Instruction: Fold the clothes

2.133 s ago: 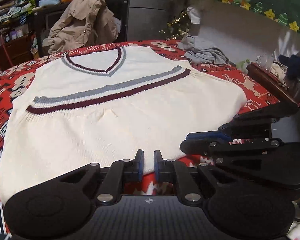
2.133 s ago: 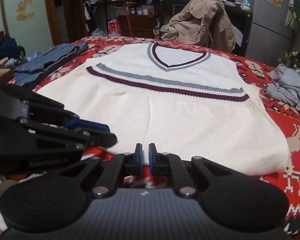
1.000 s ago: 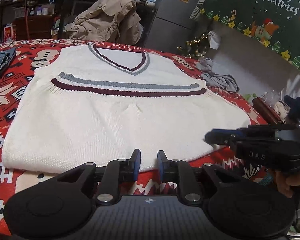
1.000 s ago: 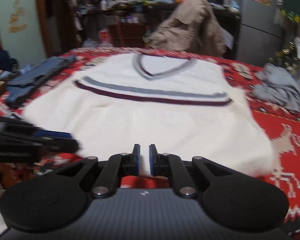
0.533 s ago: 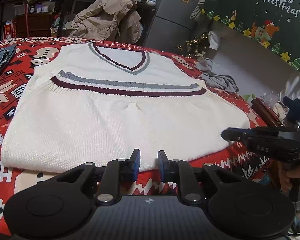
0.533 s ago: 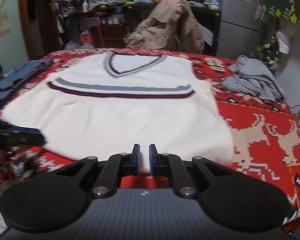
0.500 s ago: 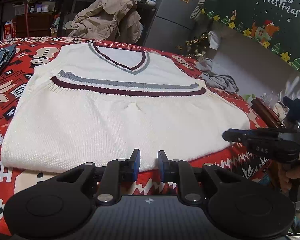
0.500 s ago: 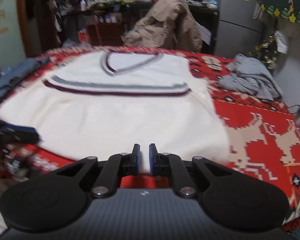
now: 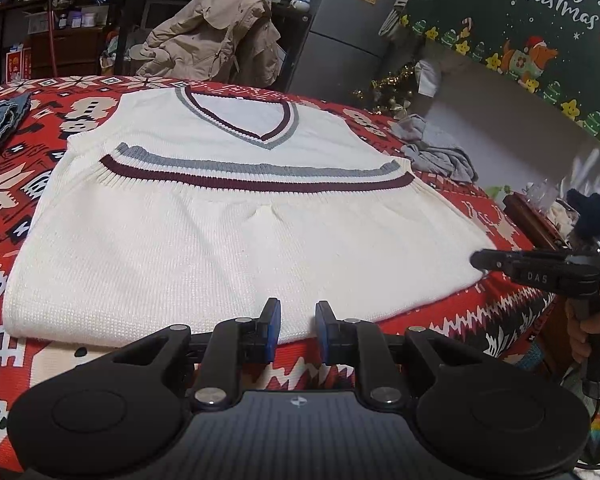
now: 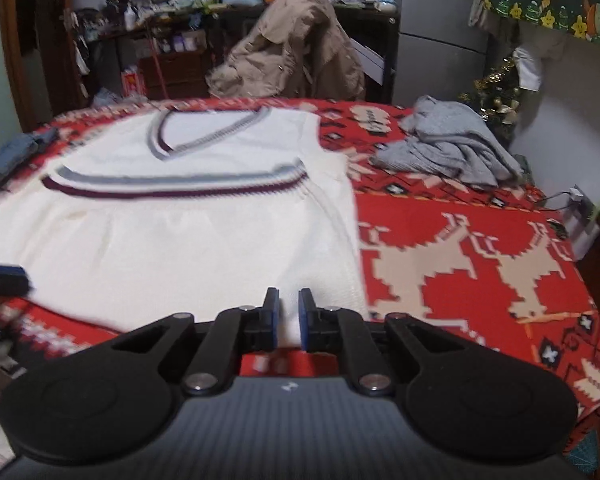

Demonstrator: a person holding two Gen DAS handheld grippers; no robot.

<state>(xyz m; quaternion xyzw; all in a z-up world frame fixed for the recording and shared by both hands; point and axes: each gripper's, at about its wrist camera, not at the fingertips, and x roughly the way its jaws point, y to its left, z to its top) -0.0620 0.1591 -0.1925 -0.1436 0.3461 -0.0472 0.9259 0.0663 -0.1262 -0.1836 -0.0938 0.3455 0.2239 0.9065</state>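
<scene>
A red patterned cloth (image 9: 496,320) carries a cream vest (image 9: 228,240), grey garment (image 10: 452,148) and folded denim (image 9: 0,120).

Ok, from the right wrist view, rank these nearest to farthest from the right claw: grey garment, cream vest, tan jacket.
1. Cream vest: directly ahead of the right claw, hem corner at its tips.
2. Grey garment: crumpled, far right of the blanket.
3. Tan jacket: draped beyond the blanket's far edge.

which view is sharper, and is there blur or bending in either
Left wrist view: sharp, the knit of the white vest reads clearly, fisheye bends the room edges. Right wrist view: motion blur smears the vest's stripes and the red blanket; only the right gripper stays crisp.
</scene>
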